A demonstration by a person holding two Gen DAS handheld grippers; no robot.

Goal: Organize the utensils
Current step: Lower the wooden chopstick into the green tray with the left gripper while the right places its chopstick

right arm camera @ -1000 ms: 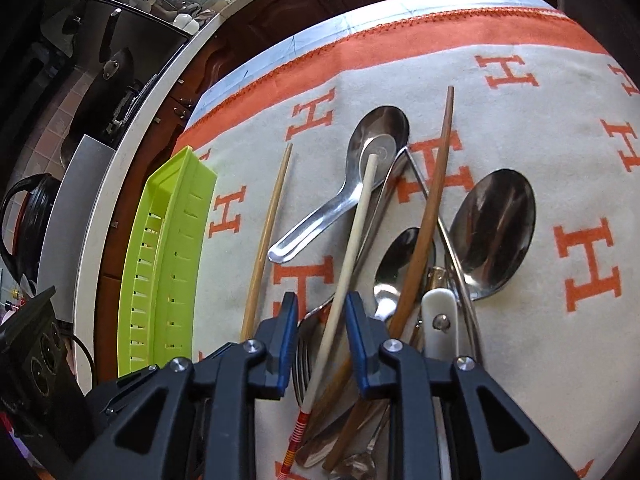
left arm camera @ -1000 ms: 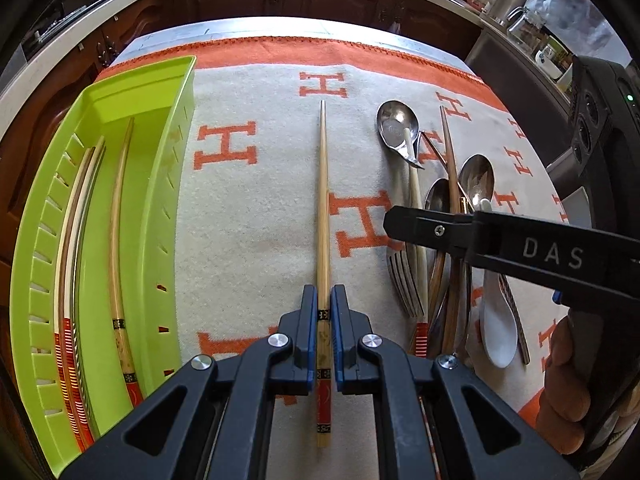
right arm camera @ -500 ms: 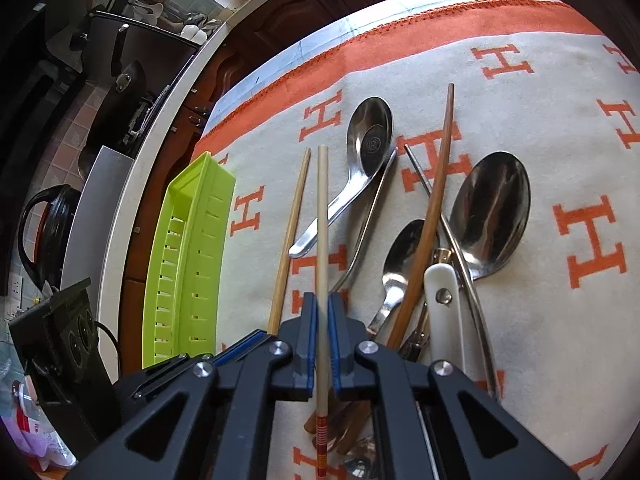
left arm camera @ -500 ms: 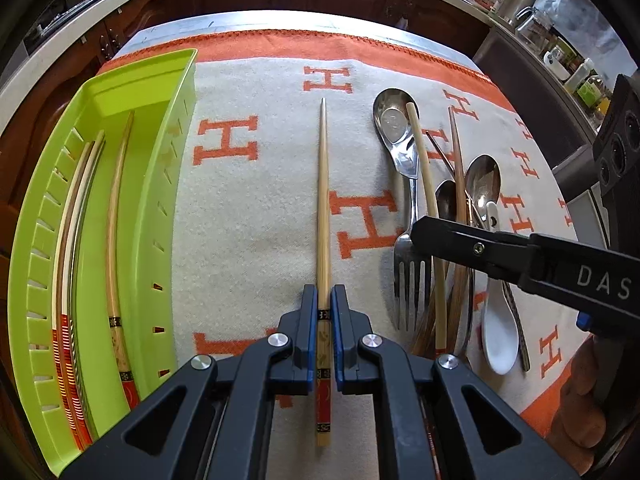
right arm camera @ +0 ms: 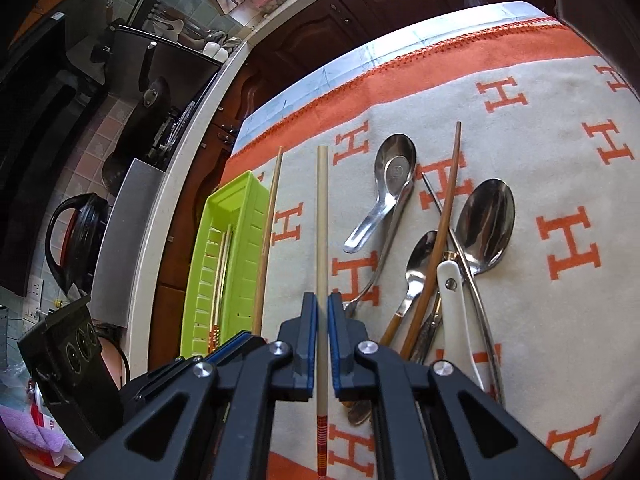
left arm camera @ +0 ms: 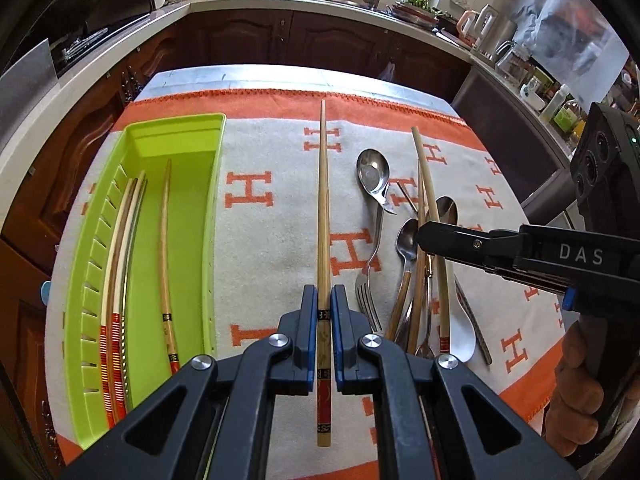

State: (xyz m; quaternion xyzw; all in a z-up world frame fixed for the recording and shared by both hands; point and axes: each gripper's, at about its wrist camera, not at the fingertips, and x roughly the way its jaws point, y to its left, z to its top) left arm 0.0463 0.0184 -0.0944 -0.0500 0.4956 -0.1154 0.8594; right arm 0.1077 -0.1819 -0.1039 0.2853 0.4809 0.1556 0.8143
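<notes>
Both grippers clamp 1 chopstick each: left gripper [left arm camera: 324,320] on the brown bamboo chopstick [left arm camera: 323,208], right gripper [right arm camera: 322,324] on the pale chopstick [right arm camera: 322,216]. The lime-green slotted plastic tray [left arm camera: 212,216] lies left, long axis parallel, nearer the left hand.

Black grippers, blue-padded fingers [left arm camera: 308,332]

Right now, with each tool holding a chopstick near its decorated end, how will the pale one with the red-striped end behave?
The pale round chopstick with the red-striped end looks stiff, jutting straight from the right tool. Held near one end, it may pivot. Released, it would probably roll.
</notes>
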